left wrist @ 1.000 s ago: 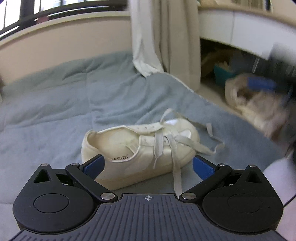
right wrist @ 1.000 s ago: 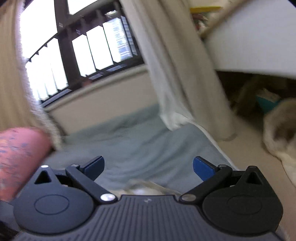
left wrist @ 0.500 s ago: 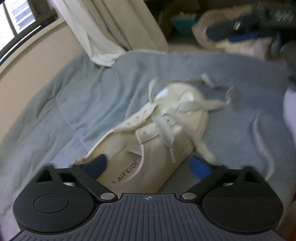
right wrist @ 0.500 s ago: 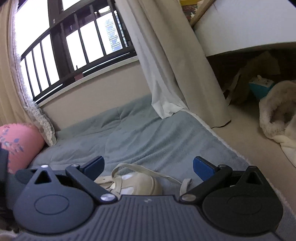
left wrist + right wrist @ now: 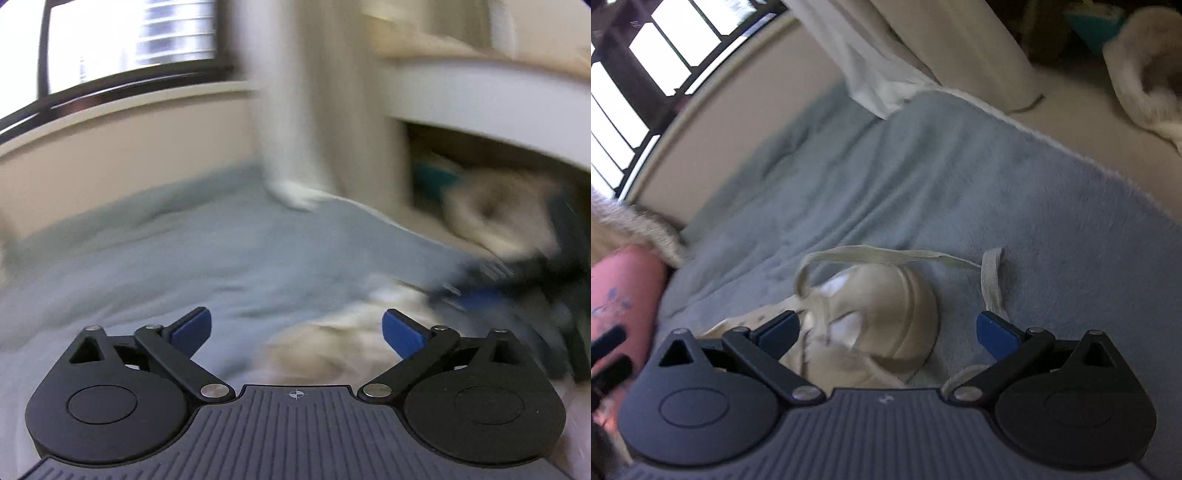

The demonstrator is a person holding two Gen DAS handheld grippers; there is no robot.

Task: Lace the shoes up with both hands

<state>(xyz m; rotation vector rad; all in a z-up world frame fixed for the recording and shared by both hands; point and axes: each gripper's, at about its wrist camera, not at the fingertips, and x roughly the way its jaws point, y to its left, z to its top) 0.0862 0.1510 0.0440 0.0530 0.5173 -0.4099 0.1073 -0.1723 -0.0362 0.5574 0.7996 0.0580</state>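
Your right gripper (image 5: pixel 886 328) spread wide, empty, directly over shoe (image 5: pixel 886 314) toe; your left gripper (image 5: pixel 295 326) likewise spread, empty, near shoe, view blurred.

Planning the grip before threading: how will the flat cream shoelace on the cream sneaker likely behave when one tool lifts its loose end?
The flat cream shoelace is probably floppy: it loops and curls limply over the grey-blue blanket. It looks thin, so likely very light. Pulling may drag the cream sneaker, which lies unheld.

Cream shoe (image 5: pixel 886 325) on grey-blue blanket (image 5: pixel 960 177) — laces (image 5: pixel 886 254) loose, trailing.
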